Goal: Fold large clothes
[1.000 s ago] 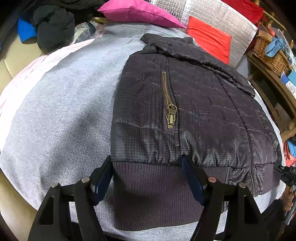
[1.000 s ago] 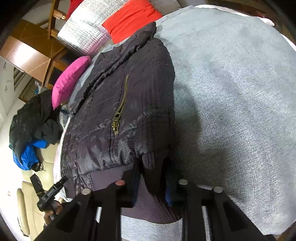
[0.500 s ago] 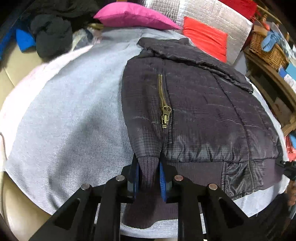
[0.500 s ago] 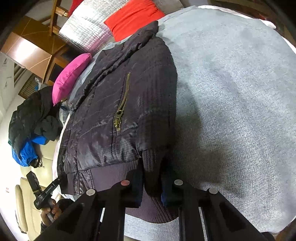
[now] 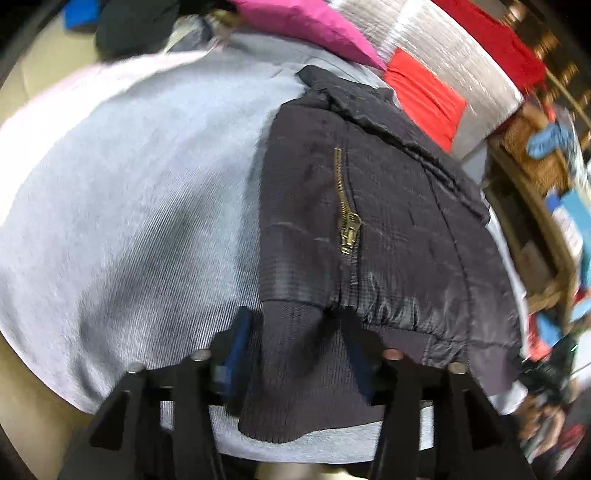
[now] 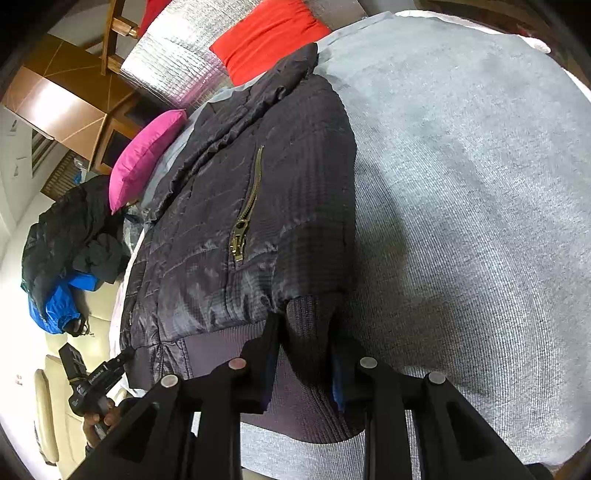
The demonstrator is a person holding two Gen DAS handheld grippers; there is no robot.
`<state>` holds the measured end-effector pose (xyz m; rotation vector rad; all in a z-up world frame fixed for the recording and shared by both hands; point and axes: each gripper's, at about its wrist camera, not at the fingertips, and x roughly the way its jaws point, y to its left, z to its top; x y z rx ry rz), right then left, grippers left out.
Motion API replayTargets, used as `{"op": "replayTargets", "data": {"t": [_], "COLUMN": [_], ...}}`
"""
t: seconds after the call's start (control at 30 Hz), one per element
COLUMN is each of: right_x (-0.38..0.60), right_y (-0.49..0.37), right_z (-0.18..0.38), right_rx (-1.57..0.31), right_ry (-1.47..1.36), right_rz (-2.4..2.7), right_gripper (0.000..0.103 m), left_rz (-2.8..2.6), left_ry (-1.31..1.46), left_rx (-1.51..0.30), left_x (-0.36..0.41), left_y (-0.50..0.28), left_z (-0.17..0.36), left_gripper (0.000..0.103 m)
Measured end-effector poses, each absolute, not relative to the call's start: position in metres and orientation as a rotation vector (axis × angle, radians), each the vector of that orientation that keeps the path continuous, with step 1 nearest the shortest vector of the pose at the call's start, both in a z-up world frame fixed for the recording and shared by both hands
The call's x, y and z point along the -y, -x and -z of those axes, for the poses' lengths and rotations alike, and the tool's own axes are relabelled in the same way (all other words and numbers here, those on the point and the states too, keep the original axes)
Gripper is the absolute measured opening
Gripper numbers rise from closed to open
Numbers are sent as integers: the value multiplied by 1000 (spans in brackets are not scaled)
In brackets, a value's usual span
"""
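- Left wrist view: the dark quilted jacket (image 5: 388, 229) is lying flat on a grey knit cover (image 5: 129, 206), its collar pointing away and its ribbed hem (image 5: 295, 369) nearest the camera.
- The left gripper (image 5: 295, 354) is sitting at the hem's near corner with its fingers (image 5: 238, 343) spread apart; the ribbed knit is lying between them without being pinched.
- This view is blurred, so finer detail at the pads is hard to read.
- A brass pocket zipper (image 5: 347, 218) is running down the jacket panel just beyond the gripper.
- A pink cushion (image 5: 306, 26) and a red cushion (image 5: 428, 99) are resting past the collar, against a silver quilted backing (image 5: 454, 51).
- Right wrist view: the right gripper (image 6: 304, 354) is pinching a bunched fold of the ribbed hem (image 6: 306, 332) at the jacket's (image 6: 236, 206) other near corner, its fingers (image 6: 267, 354) pressing in on the knit from both sides.
- The grey cover (image 6: 480, 206) is spreading wide beside the jacket.
- A pile of dark and blue clothes (image 6: 66, 258) is lying well apart from the jacket, beyond the cover's edge.
- The other handheld gripper, gripped by a hand (image 6: 98, 413), is showing at the jacket's far hem corner.
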<state>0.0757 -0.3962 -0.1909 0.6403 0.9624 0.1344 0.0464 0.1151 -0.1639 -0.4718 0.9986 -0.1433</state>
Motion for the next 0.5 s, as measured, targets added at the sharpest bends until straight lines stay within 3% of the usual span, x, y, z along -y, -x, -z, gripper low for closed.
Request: {"op": "replayTargets", "data": {"t": [0.13,0.2,0.27,0.33,0.5], "right_x": [396,395,393,393,391], "right_y": [-76,-77,-78,-78,-79], "right_z": [192,191,190,189,186], "right_rx": [-964,-967,-974,-987,-1011], "right_ry": [-636,-632,-616,-606,-584], "right_rz": [-139,-142,-148,-156,-173], "right_gripper": [28,28,25,17,14], "left_rz": [145,153,149,155,169], "left_ry": [457,398,379,387,377], "left_rx": [-1007,-1026,-1027,-1027,-1006], "left_x": [-110,-101,-98,-101,-104], "left_y": [-49,-52,-54,-53,-48], "left_z": [166,165,162,160,148], "left_gripper": [52,23,14,9,8]}}
